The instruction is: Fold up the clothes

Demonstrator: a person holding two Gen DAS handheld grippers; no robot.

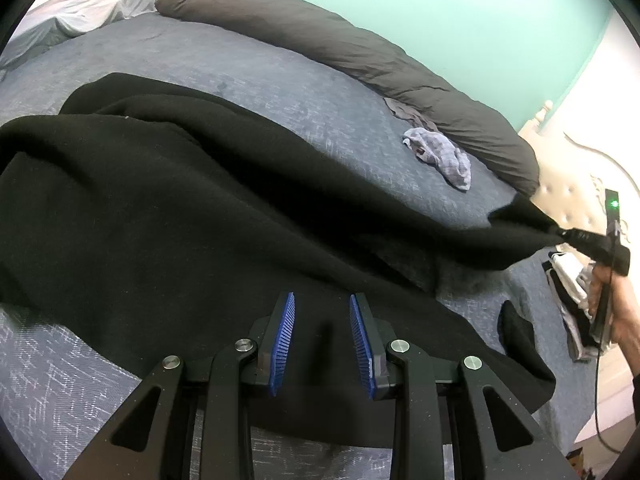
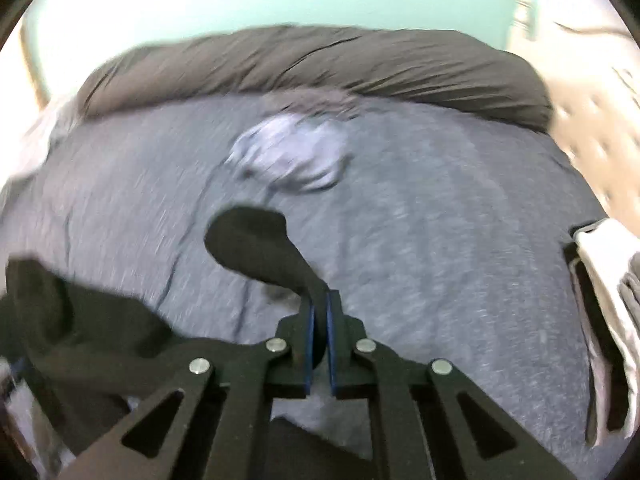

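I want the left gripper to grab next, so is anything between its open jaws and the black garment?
Nothing visible. The left gripper hangs open directly over the black garment, with only bare cloth between its jaws. The right gripper already pinches another corner.

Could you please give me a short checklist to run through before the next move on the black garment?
1. Right tool shut on the black garment: ok; a pinch of cloth sits between its pads.
2. Left tool has cloth between its pads: not ok; it is open above the garment's near part and grips nothing.
3. Garment flat on the bed: not ok; it is rumpled and pulled up toward the right tool.
4. Fold area free of other items: ok; the small bluish cloth and the grey duvet roll lie beyond the garment.
5. Which part of the garment the right tool holds: cannot tell.
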